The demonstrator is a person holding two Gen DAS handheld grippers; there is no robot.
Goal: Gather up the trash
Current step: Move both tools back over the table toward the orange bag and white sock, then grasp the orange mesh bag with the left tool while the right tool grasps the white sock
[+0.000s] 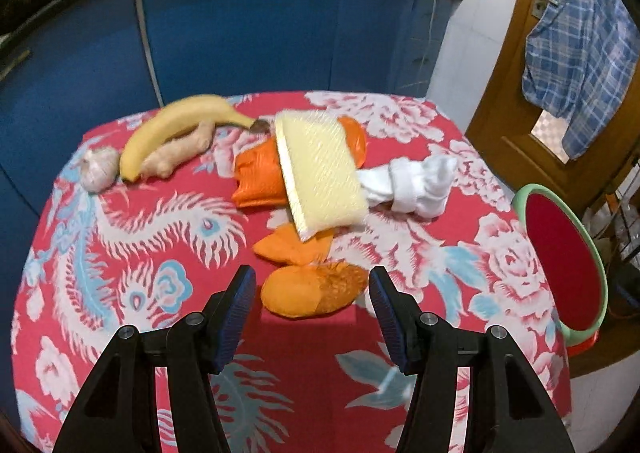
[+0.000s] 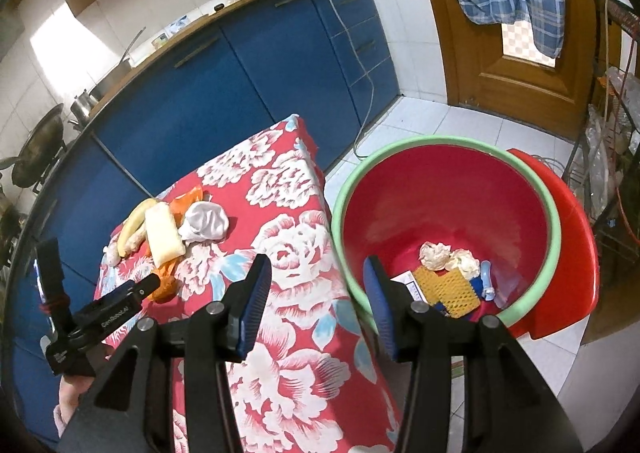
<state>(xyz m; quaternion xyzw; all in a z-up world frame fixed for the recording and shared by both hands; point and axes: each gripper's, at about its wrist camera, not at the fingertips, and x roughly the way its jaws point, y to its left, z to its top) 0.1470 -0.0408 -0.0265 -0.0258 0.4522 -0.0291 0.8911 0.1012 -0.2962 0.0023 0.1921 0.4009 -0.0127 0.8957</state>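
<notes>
A curled orange peel [image 1: 312, 295] lies on the red flowered tablecloth [image 1: 160, 253], right between the tips of my left gripper [image 1: 312, 281]. Its jaws stand open and the pads are clear of the peel. A second peel [image 1: 292, 245] lies just beyond it. Further back a yellow sponge-like pad [image 1: 324, 177] rests on an orange wrapper [image 1: 260, 181], beside a white wad [image 1: 416, 181]. My right gripper [image 2: 316, 273] hangs open and empty over the table's edge, next to the green-rimmed red basin [image 2: 340, 213]. The basin holds crumpled paper [image 2: 434, 255] and a yellow mesh [image 2: 448, 289].
A banana [image 1: 176, 125], a ginger root [image 1: 180, 153] and a garlic bulb [image 1: 98, 169] lie at the table's far left. The basin sits on a red tub [image 2: 572, 253] on the floor to the right. Blue cabinets [image 1: 240, 33] stand behind, and a wooden door [image 2: 500, 73] at the right.
</notes>
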